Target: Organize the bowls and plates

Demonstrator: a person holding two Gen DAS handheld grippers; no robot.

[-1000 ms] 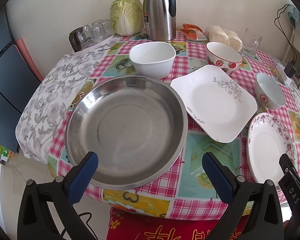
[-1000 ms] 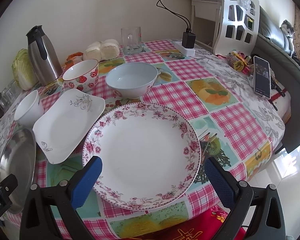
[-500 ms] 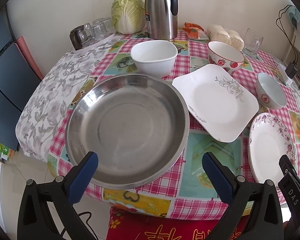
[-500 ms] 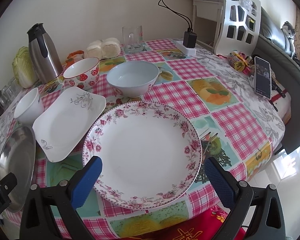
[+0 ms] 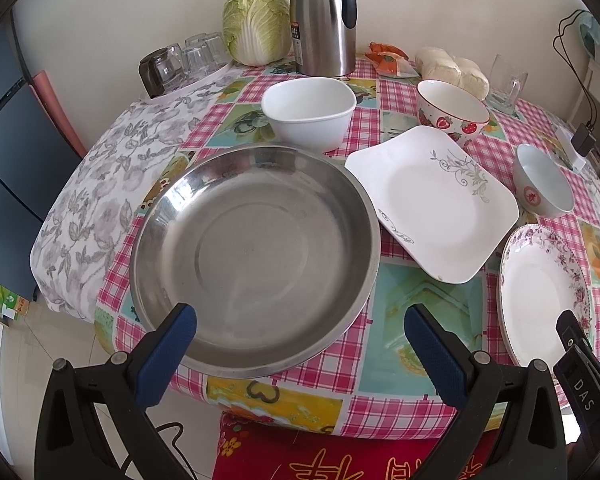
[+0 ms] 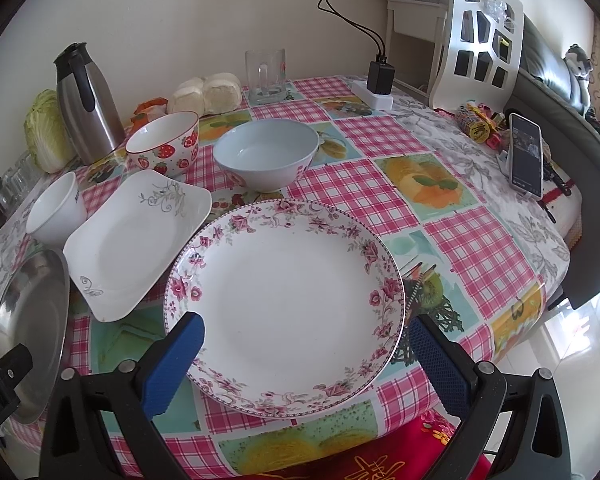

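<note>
My left gripper [image 5: 300, 340] hangs spread wide over the steel pan's [image 5: 256, 256] near rim; my right gripper [image 6: 306, 354], equally spread, straddles the floral plate's [image 6: 284, 304] near edge.

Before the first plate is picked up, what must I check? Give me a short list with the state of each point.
1. Left tool open: ok.
2. Right tool open: ok.
3. Steel pan empty, nothing inside: ok.
4. Flowered plate empty and lying flat: ok.
5. Square plate clear of the flowered plate: cannot tell, the rims look very close.
6. The three bowls, white, strawberry and blue, stand upright and unstacked: ok.
</note>
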